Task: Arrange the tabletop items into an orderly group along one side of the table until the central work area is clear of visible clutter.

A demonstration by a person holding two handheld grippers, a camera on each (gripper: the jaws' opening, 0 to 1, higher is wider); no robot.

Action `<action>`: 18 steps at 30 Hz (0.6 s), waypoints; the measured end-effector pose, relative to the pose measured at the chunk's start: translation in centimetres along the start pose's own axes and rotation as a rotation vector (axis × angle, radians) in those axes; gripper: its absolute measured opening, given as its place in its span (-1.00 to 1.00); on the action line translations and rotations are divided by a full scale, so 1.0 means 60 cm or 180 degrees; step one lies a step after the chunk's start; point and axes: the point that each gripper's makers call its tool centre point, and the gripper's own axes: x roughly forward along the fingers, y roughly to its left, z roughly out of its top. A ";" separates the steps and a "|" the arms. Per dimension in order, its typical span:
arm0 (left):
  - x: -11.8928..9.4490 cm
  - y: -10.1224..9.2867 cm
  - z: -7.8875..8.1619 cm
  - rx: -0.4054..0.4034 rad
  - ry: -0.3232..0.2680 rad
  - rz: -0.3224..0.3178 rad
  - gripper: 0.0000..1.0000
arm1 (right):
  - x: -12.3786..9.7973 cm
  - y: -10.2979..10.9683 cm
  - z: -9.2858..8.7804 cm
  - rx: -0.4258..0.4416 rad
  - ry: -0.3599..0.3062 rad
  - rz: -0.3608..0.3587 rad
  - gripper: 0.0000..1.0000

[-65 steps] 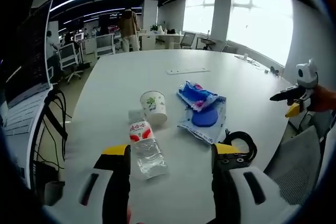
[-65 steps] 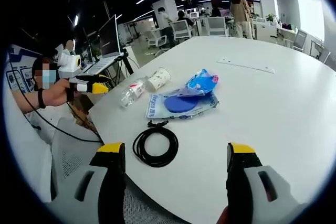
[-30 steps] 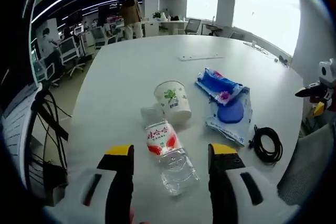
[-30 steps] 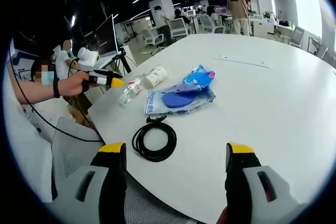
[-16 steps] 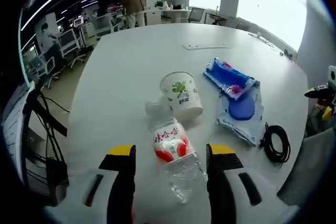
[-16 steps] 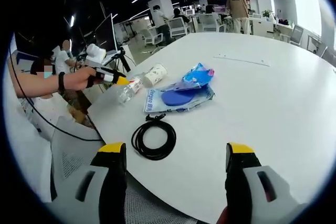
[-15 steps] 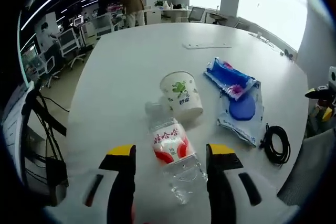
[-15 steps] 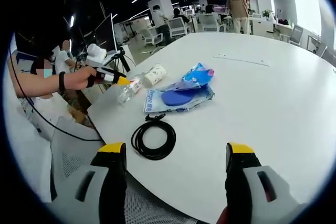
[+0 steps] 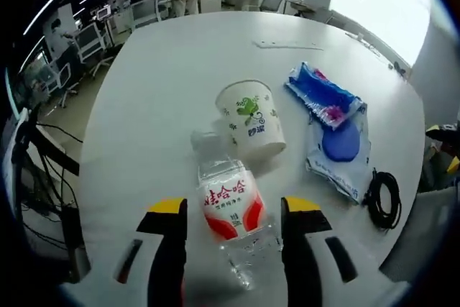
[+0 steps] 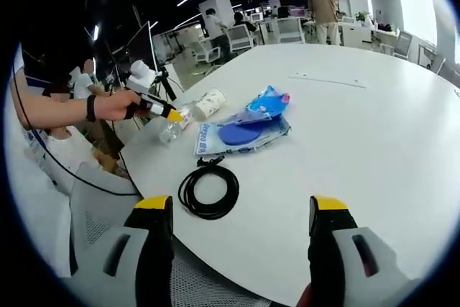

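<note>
While the left gripper [image 9: 233, 224] stands spread, a plastic water bottle [image 9: 228, 208] lies between its jaws on the white table [image 9: 158, 91]. Paper cup [image 9: 251, 118] tipped just beyond bottle; blue packet [image 9: 336, 129] and black cable coil [image 9: 383, 199] farther right. Right gripper view: right gripper [image 10: 235, 224] spread, empty, cable coil [image 10: 208, 192] near it, well short of the bottle [image 10: 172, 126].

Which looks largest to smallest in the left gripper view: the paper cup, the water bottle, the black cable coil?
1. water bottle, though it lies nearest the camera
2. paper cup, close behind, so this order is unsure
3. black cable coil, clearly smallest
</note>
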 end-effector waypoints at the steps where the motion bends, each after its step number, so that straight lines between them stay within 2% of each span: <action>1: 0.002 0.001 -0.001 -0.0028 0.0029 -0.0009 0.03 | 0.000 0.000 -0.001 0.0004 -0.0001 0.0002 0.54; 8: 0.016 0.005 0.002 -0.0109 0.0125 -0.0018 -0.02 | 0.000 -0.002 -0.007 0.0039 0.0023 0.0000 0.53; 11: 0.024 0.000 0.000 -0.0173 0.0155 -0.0092 -0.06 | -0.002 -0.004 -0.008 0.0048 0.0019 -0.0004 0.53; 18: 0.035 -0.002 0.000 -0.0234 0.0225 -0.0115 -0.04 | -0.002 -0.008 -0.007 0.0070 0.0021 -0.0024 0.52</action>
